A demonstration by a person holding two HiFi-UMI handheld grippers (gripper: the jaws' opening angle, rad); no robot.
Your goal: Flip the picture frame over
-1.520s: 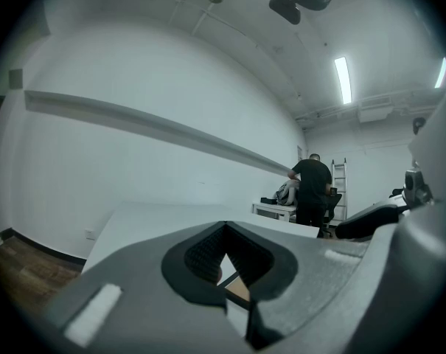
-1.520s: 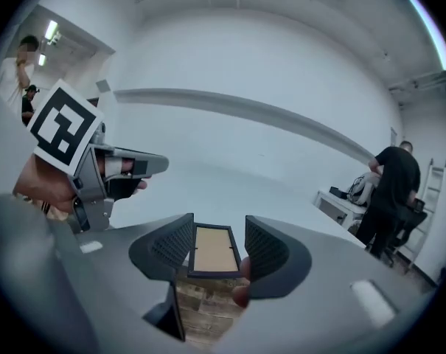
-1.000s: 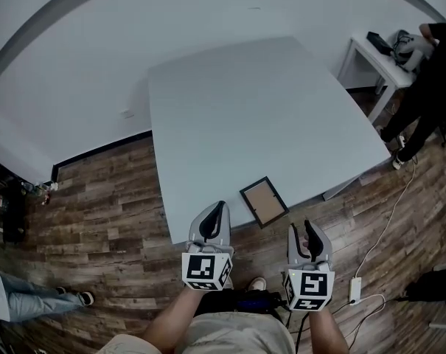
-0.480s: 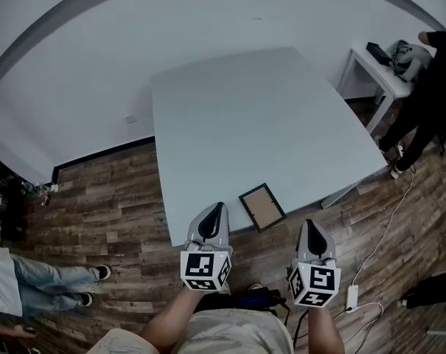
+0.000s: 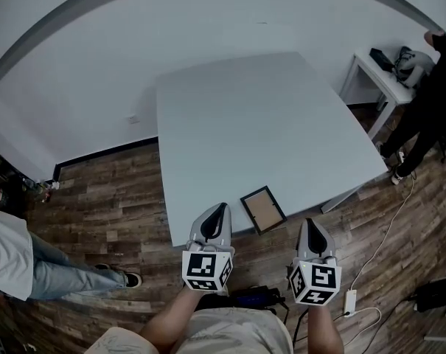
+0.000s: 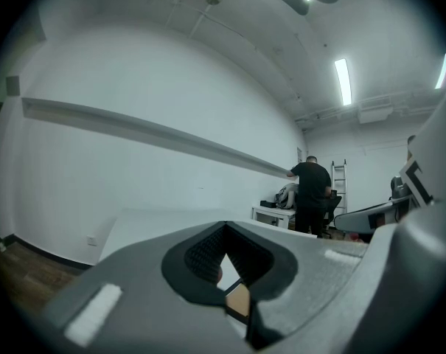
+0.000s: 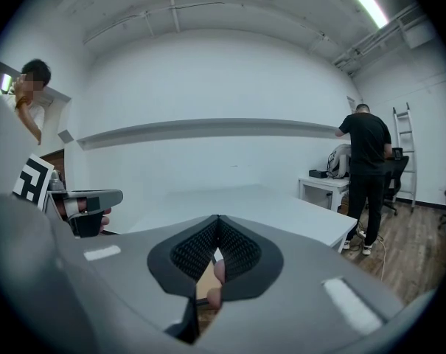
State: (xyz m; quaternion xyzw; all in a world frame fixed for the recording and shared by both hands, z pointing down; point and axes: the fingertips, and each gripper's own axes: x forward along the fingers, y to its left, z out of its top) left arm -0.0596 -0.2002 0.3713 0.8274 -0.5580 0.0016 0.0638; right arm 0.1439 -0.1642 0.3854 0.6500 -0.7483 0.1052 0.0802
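A small picture frame with a dark rim and a brown panel facing up lies flat on the grey table, close to its near edge. My left gripper hovers at that edge just left of the frame, jaws shut and holding nothing. My right gripper hangs over the floor to the frame's right, off the table, also shut and holding nothing. In the left gripper view the left gripper shows a sliver of the frame below its tips. The right gripper points across the table.
A person in black stands at a small white side table at the right. Another person in jeans stands on the wooden floor at the left. A power strip and its cable lie on the floor at the lower right.
The right gripper has drifted slightly right and back from the table edge. The person in jeans has walked further into view at the left. The frame has not moved.
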